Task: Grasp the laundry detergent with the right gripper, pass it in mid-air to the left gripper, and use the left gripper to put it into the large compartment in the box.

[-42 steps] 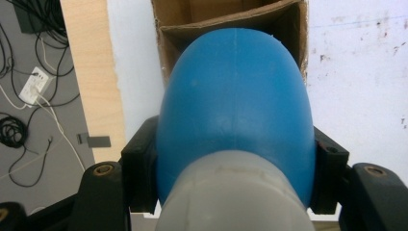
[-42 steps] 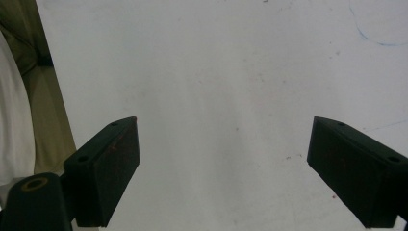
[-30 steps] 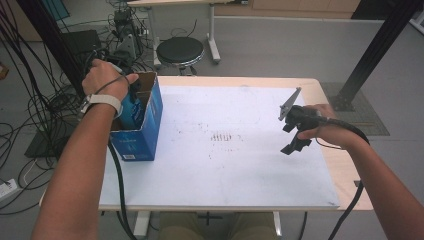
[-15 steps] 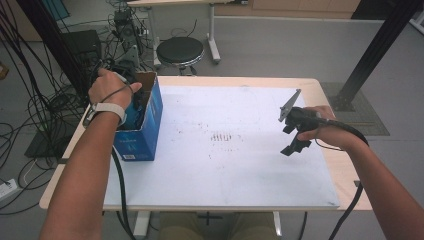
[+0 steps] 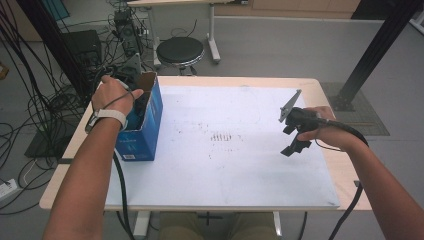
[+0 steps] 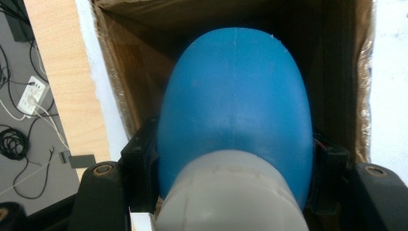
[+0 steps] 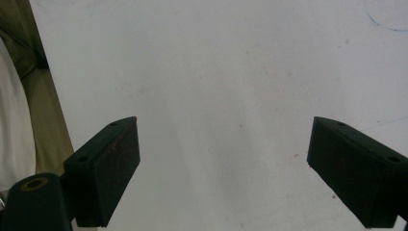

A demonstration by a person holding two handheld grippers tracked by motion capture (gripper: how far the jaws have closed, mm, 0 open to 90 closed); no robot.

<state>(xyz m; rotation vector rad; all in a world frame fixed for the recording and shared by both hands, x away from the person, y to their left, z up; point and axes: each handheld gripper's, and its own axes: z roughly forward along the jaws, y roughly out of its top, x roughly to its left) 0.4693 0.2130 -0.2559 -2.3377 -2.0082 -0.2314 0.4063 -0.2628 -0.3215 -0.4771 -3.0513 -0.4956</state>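
Evidently the step in hand is a lift-out or a drop-in at the blue cardboard box (image 5: 142, 131), which stands on the left part of the desk (image 5: 240, 180). The left gripper (image 6: 234, 168) is clamped on a blue rounded object with a grey end (image 6: 234, 110), holding it within the box's open top. The right gripper (image 7: 223, 168) hangs released, jaws wide apart, above the bare white mat (image 7: 231, 72) at the desk's right. Next, the left hand (image 5: 114, 95) likely needs a straight vertical path clear of the box walls. White printing marks the box's front, too small to read.
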